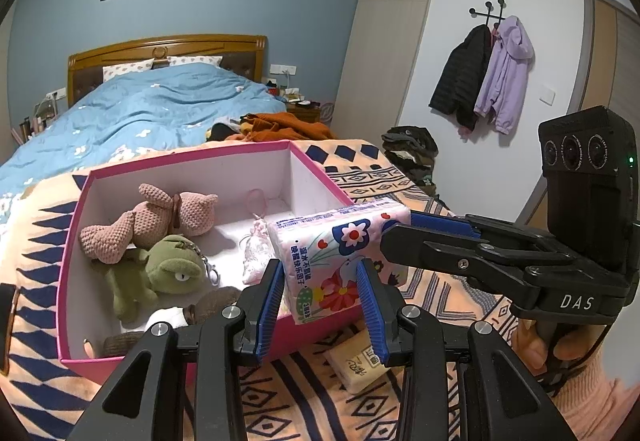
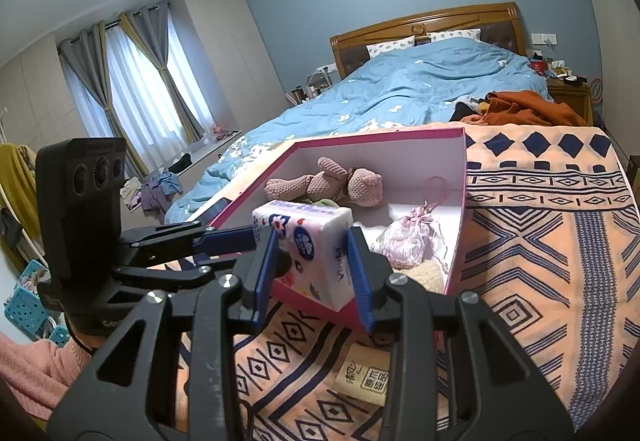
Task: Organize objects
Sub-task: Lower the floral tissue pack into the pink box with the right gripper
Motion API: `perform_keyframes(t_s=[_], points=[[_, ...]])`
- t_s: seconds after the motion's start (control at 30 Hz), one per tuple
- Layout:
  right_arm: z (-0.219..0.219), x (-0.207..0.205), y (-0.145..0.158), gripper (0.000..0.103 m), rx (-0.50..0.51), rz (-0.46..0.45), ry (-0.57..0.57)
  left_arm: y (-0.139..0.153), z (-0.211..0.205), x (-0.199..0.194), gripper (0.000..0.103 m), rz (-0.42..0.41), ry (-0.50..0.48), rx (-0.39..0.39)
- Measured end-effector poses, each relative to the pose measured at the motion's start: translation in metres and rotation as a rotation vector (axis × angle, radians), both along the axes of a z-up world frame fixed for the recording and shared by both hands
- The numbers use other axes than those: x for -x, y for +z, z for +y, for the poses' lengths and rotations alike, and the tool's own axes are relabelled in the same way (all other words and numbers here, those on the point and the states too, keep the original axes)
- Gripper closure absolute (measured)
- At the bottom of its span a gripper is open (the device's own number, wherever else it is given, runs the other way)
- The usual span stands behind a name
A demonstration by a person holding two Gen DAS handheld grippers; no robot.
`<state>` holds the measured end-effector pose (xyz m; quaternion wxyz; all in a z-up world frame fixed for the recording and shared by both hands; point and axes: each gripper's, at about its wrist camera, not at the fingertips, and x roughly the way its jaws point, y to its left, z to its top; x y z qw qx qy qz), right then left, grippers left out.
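Tissue pack (image 1: 336,257), white with flowers printed on it, hangs in the air over the near corner of the pink box (image 1: 192,165), held from two sides at once. My left fingers (image 1: 320,291) pinch its near end, blue pads pressed against both faces. My right fingers (image 2: 312,269) pinch the other end the same way, and from the left wrist view I see that tool reach in from the right and close on the pack.

Inside the box, against the far wall, lies a pink knitted bear (image 1: 160,217). A green plush frog (image 1: 160,277) with a metal clasp lies beside it, partly under the bear's leg. A small pink satin pouch (image 2: 404,241) with a cord sits on the white floor of the box, just beyond the pack.

Below the pack, on the orange patterned blanket (image 2: 540,225) in front of the box, lies a beige tissue packet (image 2: 366,381).

The box rests on that blanket, which covers the foot of the bed; a blue quilt (image 2: 420,85) covers the rest.
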<state>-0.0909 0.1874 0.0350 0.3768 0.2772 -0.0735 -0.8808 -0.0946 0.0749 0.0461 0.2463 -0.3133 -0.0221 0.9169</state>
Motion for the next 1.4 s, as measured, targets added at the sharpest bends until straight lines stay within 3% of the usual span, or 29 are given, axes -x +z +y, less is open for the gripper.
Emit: perform_keyframes(t_s=[1.4], points=[[0.0,0.03,-0.013,0.065,-0.005,-0.045,-0.031,-0.012,0.007,0.028,0.065,-0.031,0.021,0.023]])
